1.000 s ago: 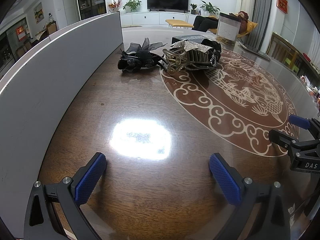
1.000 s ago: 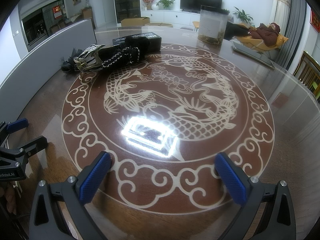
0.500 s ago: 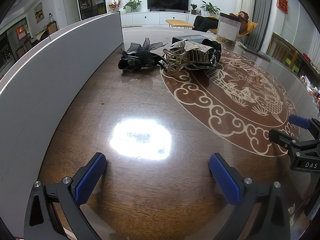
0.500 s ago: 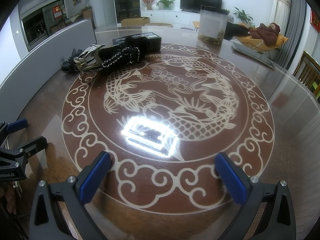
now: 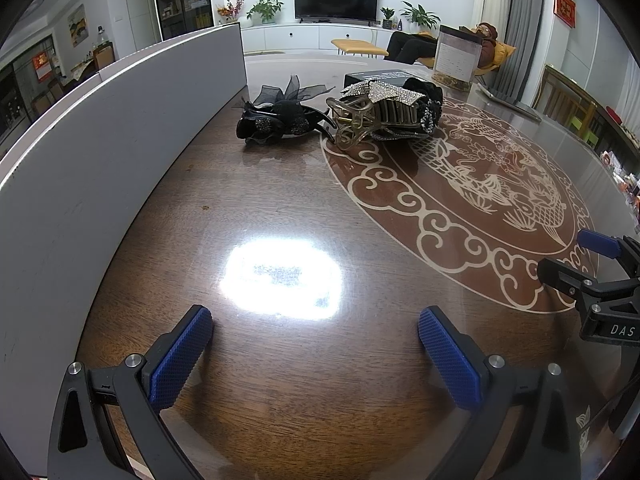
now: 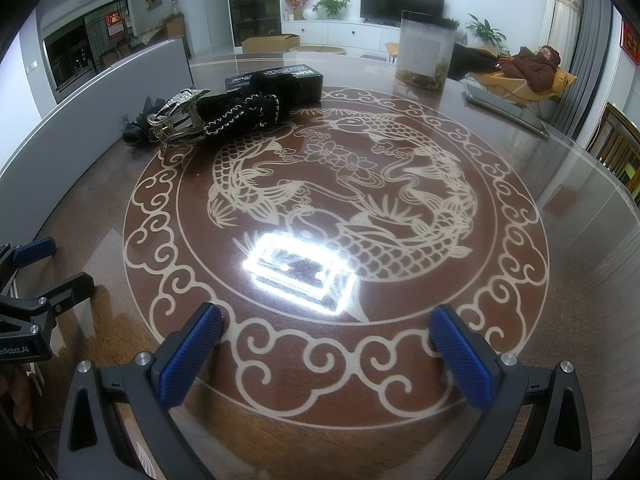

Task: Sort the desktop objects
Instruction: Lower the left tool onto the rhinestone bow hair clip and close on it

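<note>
A black bow hair clip (image 5: 280,118) lies on the round wooden table far ahead of my left gripper (image 5: 316,354), which is open and empty. Beside it lies a bronze claw clip with a rhinestone bow (image 5: 376,114), resting against a black trimmed hair accessory (image 6: 244,114) and a black box (image 6: 276,78). The claw clip also shows in the right wrist view (image 6: 176,120). My right gripper (image 6: 326,354) is open and empty over the carved fish pattern, far from the pile.
A grey partition panel (image 5: 100,140) runs along the table's left side. A clear jar (image 6: 426,50) stands at the table's far edge, with a flat tablet (image 6: 504,110) to its right. A person reclines on a yellow chair (image 6: 532,68) beyond.
</note>
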`<state>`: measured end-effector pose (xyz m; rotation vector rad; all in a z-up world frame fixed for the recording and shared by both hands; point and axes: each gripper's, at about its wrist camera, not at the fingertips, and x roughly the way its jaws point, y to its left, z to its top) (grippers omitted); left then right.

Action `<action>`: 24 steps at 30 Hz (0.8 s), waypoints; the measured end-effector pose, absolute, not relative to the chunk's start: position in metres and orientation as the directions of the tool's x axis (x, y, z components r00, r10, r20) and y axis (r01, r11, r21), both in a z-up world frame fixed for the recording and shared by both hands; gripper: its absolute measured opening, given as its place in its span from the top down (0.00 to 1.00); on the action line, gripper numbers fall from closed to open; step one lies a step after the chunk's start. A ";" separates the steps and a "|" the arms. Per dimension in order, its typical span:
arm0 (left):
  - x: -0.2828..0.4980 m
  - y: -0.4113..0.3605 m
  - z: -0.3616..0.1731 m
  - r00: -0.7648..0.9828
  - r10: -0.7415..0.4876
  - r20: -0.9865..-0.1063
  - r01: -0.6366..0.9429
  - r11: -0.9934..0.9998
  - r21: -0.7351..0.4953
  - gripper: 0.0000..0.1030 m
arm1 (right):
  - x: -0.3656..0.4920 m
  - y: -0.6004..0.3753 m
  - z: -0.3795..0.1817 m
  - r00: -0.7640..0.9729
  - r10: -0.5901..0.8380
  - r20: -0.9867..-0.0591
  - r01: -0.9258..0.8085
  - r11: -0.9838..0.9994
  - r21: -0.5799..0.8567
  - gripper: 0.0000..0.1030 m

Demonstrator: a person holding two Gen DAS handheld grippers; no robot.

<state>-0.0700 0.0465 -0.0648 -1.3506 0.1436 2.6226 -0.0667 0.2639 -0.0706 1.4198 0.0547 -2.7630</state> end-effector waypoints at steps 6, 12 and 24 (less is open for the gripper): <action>-0.070 0.046 -0.065 -0.567 0.122 -0.815 -0.209 -0.978 -0.001 0.00 | -0.067 0.264 -0.071 -0.582 -0.015 -0.813 0.047 -0.999 -0.015 0.00; -0.087 0.045 -0.045 -0.496 0.316 -0.809 -0.251 -0.944 -0.215 0.31 | -0.067 0.265 -0.071 -0.582 -0.015 -0.813 0.047 -0.999 -0.015 0.00; -0.217 0.110 -0.015 -0.523 0.118 -0.844 -0.058 -0.993 -0.103 0.28 | -0.067 0.264 -0.071 -0.582 -0.015 -0.813 0.047 -0.999 -0.015 0.00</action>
